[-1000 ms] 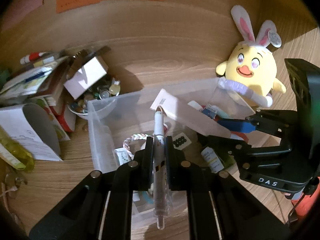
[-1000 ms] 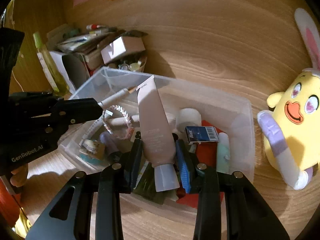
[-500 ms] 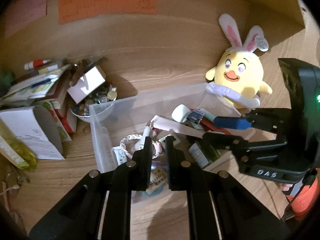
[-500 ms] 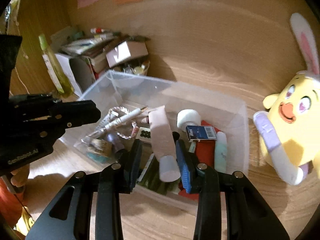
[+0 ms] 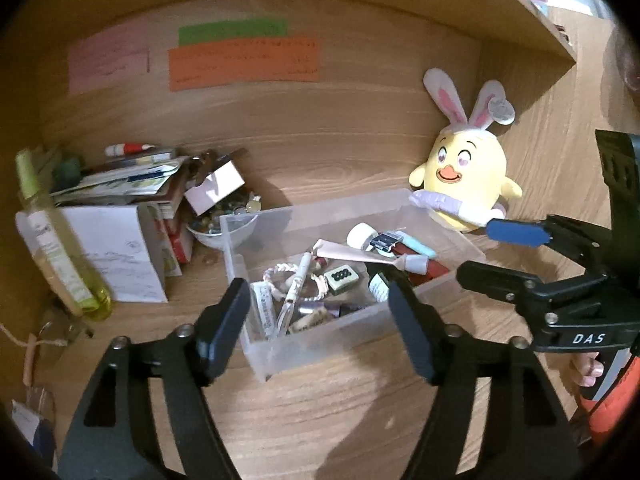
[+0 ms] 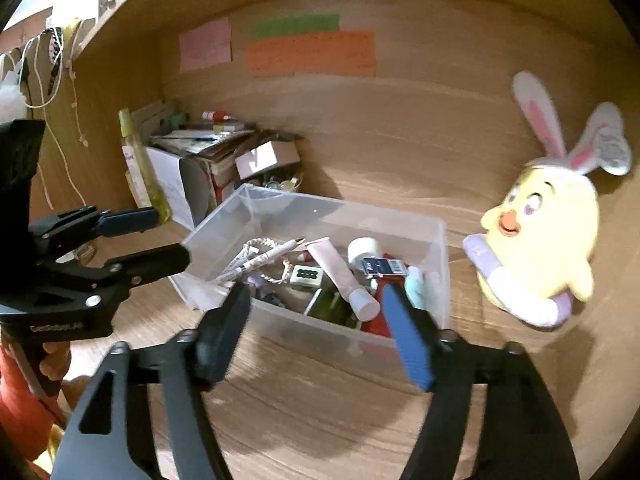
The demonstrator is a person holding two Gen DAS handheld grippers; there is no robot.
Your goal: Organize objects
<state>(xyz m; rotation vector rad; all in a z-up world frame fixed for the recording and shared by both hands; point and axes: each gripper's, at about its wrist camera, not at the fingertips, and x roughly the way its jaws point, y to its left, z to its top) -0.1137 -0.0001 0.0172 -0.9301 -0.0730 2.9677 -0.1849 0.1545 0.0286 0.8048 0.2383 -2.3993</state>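
Clear plastic bin (image 5: pixel 280 216) is sitting on the wooden bench (image 5: pixel 320 400), filling the middle of both views. Lying jumbled inside it are a white pen (image 5: pixel 296 284), a pink tube (image 6: pixel 340 272) with a white cap, a braided bracelet (image 5: pixel 280 270) and a mahjong tile (image 5: pixel 340 278). Left tool (image 5: pixel 316 328) is hovering at the bin's 6 o'clock side, jaws spread wide and gripping nothing. Right tool (image 6: pixel 316 332) is likewise hanging wide apart and empty at its own 6 o'clock edge. Yellow chick plush (image 5: pixel 464 176) with bunny ears is standing at 2 o'clock, just beside the bin.
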